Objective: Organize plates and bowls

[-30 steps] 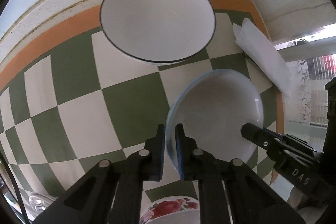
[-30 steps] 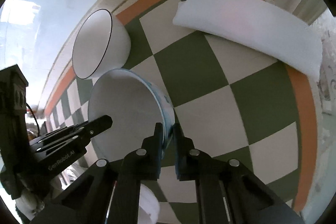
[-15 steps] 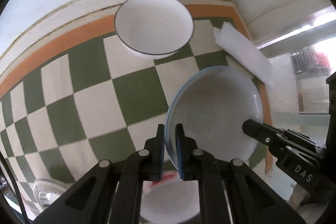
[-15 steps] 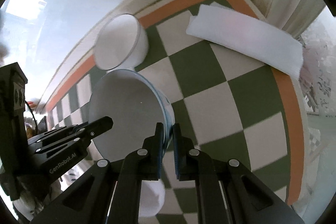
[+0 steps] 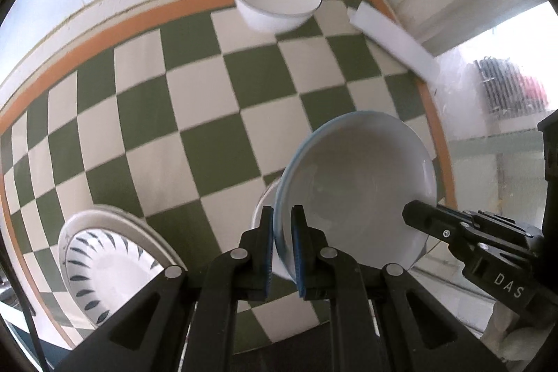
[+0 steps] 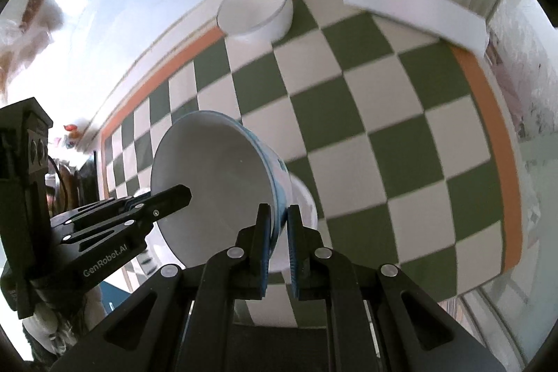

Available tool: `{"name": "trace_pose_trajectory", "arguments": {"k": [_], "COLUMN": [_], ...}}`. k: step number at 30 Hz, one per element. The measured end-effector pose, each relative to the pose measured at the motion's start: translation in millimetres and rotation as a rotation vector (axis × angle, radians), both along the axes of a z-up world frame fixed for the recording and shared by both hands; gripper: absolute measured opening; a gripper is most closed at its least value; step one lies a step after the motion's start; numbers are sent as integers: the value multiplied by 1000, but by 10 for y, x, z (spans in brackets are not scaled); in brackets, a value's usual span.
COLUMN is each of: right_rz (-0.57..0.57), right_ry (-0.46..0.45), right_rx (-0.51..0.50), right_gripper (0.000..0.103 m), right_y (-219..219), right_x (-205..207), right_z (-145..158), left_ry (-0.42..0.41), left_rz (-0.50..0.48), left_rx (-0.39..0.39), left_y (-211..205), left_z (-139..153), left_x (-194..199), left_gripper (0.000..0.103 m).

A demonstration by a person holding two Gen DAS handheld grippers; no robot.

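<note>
Both grippers hold one blue-rimmed white bowl by opposite rims, lifted above the checkered table. My left gripper is shut on its left rim. My right gripper is shut on its right rim; the bowl tilts there. Under it sits another white bowl, mostly hidden. A white bowl with a dark rim stands at the far table edge by the wall, also in the right wrist view. A plate with dark leaf marks lies at near left.
A folded white cloth lies at the far right corner, also in the right wrist view. The green and cream checkered tablecloth has an orange border. A wall runs behind; a window area is at right.
Both grippers have pulled back and up with the blue-rimmed bowl. The dark-rimmed bowl now looks farther away, and the leaf-patterned plate and the bowl underneath have come into view.
</note>
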State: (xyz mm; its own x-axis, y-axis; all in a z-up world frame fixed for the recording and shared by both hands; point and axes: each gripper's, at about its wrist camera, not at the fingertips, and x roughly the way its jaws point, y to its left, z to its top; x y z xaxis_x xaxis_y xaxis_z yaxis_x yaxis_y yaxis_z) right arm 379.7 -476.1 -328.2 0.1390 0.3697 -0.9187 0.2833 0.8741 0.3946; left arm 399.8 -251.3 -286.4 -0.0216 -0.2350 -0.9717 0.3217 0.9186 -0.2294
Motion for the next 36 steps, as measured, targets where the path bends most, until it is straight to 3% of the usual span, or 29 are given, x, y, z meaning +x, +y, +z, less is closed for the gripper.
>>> {"name": "trace_pose_trajectory", "arguments": {"k": [10,18,30,36], "right_rz": [21,15,51,27], "right_ry": [79,112,137,74], "right_rx": [-18,-7,1,55], "right_gripper": [10,10,11,11], "right_y": [105,112,125,-48], "right_x": [-113,-133,-94,20], "right_z": [-406,-555,-594,-254], "left_ry": [67,85,111,61], "left_rz": [-15,-43,-14,53], "left_rx": [44,89,82,17], "left_y": [5,-42,58,170], "left_z": [-363,-506,-526,-151], "left_x": [-123,-160,-122,65], "left_gripper": [8,8,9,9]}}
